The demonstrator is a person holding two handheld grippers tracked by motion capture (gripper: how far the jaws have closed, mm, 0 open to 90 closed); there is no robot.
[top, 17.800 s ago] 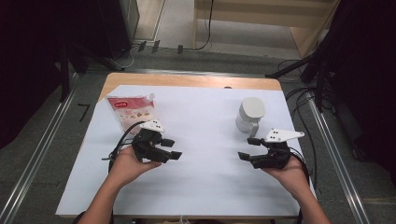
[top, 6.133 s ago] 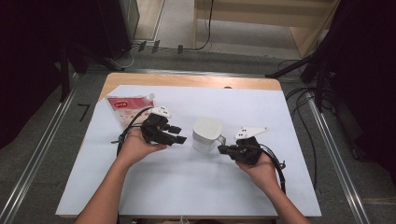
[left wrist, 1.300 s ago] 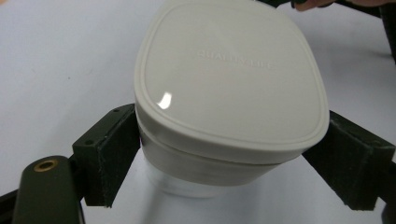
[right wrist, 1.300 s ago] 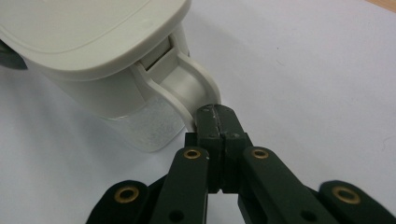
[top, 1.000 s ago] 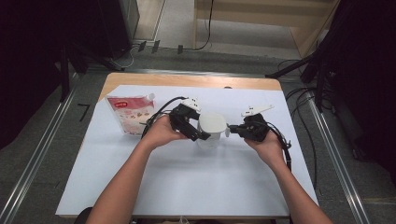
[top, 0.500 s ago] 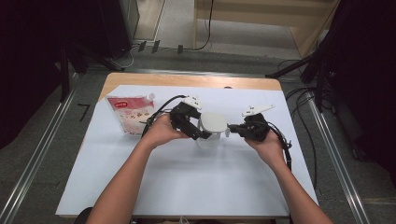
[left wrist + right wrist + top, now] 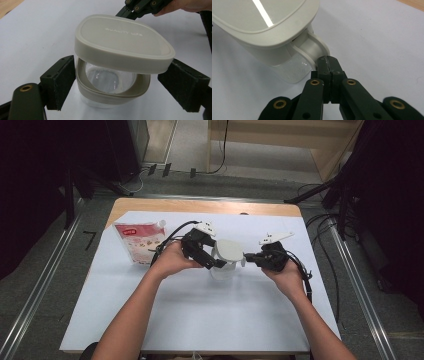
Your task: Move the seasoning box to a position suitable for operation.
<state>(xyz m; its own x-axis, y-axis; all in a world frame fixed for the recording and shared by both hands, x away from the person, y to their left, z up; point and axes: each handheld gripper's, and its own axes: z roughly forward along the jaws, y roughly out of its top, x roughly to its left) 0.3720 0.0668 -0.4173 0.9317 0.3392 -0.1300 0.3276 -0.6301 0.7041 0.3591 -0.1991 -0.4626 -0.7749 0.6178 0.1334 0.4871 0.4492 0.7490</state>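
My right gripper (image 7: 327, 65) is pinched tight on the handle tab (image 7: 318, 51) of the container (image 7: 110, 87), pinning it to the white table (image 7: 200, 320) mid-sheet. My left gripper (image 7: 117, 82) stands spread, jaws flanking the rim without pressing. The lid (image 7: 122, 42) sits tilted, lifted on one side. I should keep the tab steady and raise the lid evenly.

Lid (image 7: 122, 40) embossing: "QUALITY LIFE", faint raised letters, last word hard to read.
Pouch (image 7: 140, 241) label: red patch, print too small to read.
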